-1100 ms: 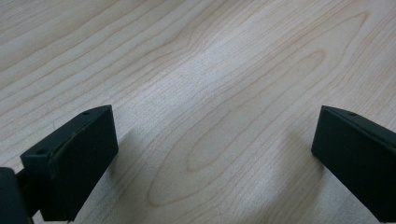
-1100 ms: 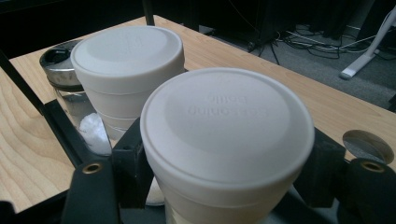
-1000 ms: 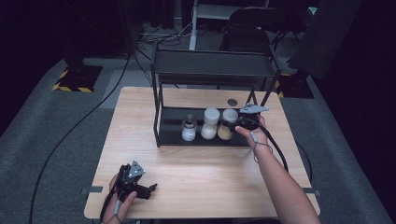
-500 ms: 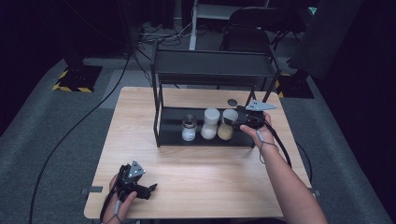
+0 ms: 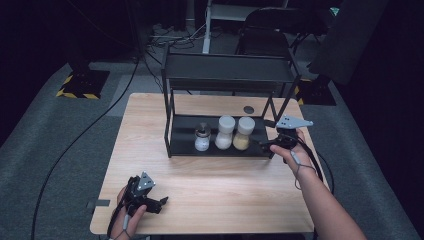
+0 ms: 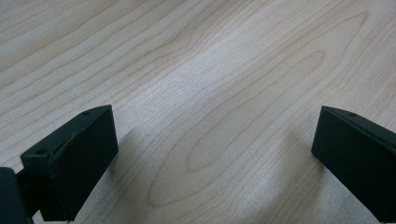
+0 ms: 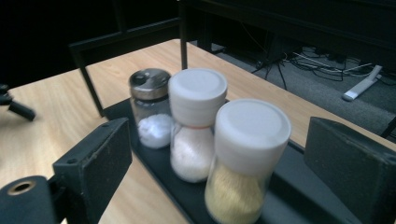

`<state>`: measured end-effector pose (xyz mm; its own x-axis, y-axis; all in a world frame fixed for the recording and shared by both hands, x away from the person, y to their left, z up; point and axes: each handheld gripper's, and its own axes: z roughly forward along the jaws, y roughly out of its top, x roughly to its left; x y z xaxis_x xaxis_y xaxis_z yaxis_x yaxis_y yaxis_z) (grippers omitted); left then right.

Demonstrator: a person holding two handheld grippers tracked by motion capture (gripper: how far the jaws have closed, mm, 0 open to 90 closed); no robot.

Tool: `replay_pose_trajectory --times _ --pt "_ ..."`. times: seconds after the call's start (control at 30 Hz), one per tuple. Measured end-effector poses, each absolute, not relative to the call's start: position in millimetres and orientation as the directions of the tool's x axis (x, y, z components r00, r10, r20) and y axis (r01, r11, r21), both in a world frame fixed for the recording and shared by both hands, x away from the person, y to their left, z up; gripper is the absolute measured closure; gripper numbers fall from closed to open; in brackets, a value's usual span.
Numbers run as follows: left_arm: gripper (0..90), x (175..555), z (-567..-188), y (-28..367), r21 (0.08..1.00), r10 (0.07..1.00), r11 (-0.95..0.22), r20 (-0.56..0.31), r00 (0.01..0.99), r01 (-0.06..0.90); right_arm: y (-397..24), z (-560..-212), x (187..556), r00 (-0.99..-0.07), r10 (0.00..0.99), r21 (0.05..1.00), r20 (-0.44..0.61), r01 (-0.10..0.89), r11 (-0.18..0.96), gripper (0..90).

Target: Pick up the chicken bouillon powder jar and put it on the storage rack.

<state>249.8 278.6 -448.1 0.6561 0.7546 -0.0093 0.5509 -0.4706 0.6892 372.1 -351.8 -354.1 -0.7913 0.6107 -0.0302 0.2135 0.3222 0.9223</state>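
Observation:
Three jars stand in a row on the lower shelf of a black two-tier rack (image 5: 172, 145): a metal-lidded shaker (image 5: 202, 136) of white grains, a white-lidded jar (image 5: 224, 132) of white powder and a white-lidded jar (image 5: 244, 133) of yellowish grains. My right gripper (image 5: 266, 145) is open just off the rack's right end, pointing left at the jars. In its own view the right gripper (image 7: 219, 158) frames the yellowish jar (image 7: 247, 158), with the white jar (image 7: 196, 121) and shaker (image 7: 150, 105) behind. My left gripper (image 5: 159, 202) rests open near the front left, over bare wood (image 6: 212, 135).
The wooden table (image 5: 150, 125) holds a small dark round object (image 5: 248, 109) behind the rack. The rack's upper shelf (image 5: 227, 70) overhangs the jars. A chair (image 5: 265, 35) and floor cables (image 5: 100, 120) lie beyond the table.
My right gripper has drawn back from the jars, to the right and toward the table's near side. The left gripper has stayed put.

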Motion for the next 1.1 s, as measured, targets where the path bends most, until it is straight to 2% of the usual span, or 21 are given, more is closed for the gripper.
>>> replay_pose_trajectory --times 0.53,1.1 --pt "0.2 250.8 -448.0 275.7 0.689 0.761 -0.467 -0.008 0.649 0.555 -373.4 -349.6 331.2 -0.826 0.561 0.912 -0.052 0.19 0.364 5.7" --pt "0.2 250.7 -448.0 275.5 0.688 0.762 -0.466 -0.008 0.648 0.556 -371.4 -367.1 316.9 -0.856 0.512 0.893 -0.075 0.171 0.416 4.4"
